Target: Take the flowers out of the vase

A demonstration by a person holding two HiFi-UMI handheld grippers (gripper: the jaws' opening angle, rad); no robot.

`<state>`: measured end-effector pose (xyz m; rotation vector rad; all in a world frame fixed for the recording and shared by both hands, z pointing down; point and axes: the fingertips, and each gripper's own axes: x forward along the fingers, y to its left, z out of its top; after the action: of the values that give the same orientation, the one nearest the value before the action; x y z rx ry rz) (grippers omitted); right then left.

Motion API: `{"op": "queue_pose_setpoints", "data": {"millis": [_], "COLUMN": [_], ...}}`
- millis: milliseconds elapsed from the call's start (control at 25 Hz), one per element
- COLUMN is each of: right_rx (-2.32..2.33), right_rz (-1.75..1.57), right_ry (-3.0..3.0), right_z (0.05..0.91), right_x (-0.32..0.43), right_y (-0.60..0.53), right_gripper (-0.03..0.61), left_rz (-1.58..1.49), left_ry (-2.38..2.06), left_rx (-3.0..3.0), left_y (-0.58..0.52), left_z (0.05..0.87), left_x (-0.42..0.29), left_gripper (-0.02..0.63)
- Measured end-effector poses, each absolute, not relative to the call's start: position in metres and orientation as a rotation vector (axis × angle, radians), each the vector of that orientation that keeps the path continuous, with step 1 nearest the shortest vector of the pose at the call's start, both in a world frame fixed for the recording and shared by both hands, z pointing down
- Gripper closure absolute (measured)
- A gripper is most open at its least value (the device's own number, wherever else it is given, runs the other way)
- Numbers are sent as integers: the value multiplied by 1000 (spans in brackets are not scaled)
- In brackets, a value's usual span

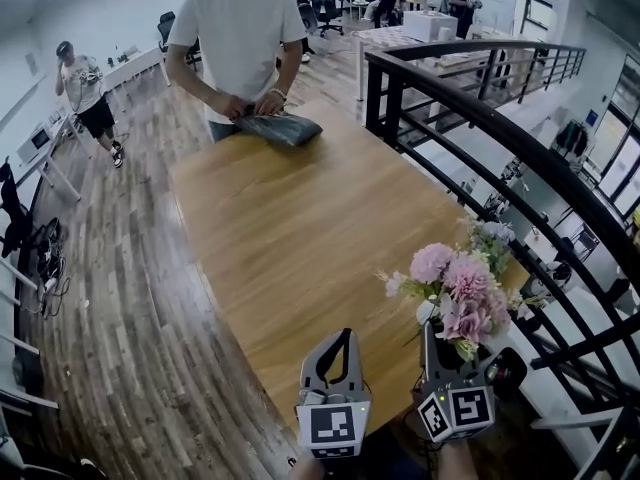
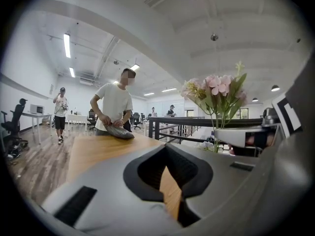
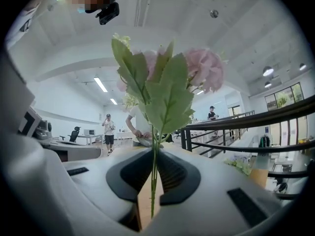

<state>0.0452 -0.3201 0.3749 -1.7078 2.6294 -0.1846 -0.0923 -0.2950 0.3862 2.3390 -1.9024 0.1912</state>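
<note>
1. The flowers (image 1: 455,288), a bunch of pink blooms with green leaves (image 3: 162,97), stand upright in the air. They are at the near right corner of the desk (image 1: 290,228), just beside the black railing (image 1: 480,118).
2. The right gripper (image 3: 154,157) has them. Its jaws are pinched on the thin green stems (image 3: 153,186), low down and well below the blooms.
3. The left gripper (image 1: 343,340) hangs just beside it over the desk's near edge. Its jaws are drawn together at the tips with nothing between them.
4. No vase can be made out in any view. Either the flowers are already out of it or it is hidden under the grippers; I cannot tell which.
5. I judge the bunch to be light but top-heavy, with the weight in the heads and a long slim stalk below. The stems look stiff and smooth, so they may twist or slide in a loose pinch. The petals and leaves are soft and would crush easily.
6. The best place to hold is where the jaws are now, on the bare stems under the lowest leaves. The bunch should be kept upright so that it does not swing round.
7. At the far end of the desk a person (image 1: 240,38) handles a dark bag (image 1: 280,128), well apart from all this.
</note>
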Motion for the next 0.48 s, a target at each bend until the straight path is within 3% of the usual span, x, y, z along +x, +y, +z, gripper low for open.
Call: {"op": "queue_pose_setpoints", "data": {"millis": [480], "right_rx": [-1723], "right_rz": [-249], "right_ry": [2647], "right_z": [394], "right_x": [34], "right_y": [-296], "right_gripper": [526], "left_rz": [225], "left_ry": [-1885], "left_rx": [2322], "left_y": [-280], "left_z": [396], "left_x": [-100], "left_gripper": [571]}}
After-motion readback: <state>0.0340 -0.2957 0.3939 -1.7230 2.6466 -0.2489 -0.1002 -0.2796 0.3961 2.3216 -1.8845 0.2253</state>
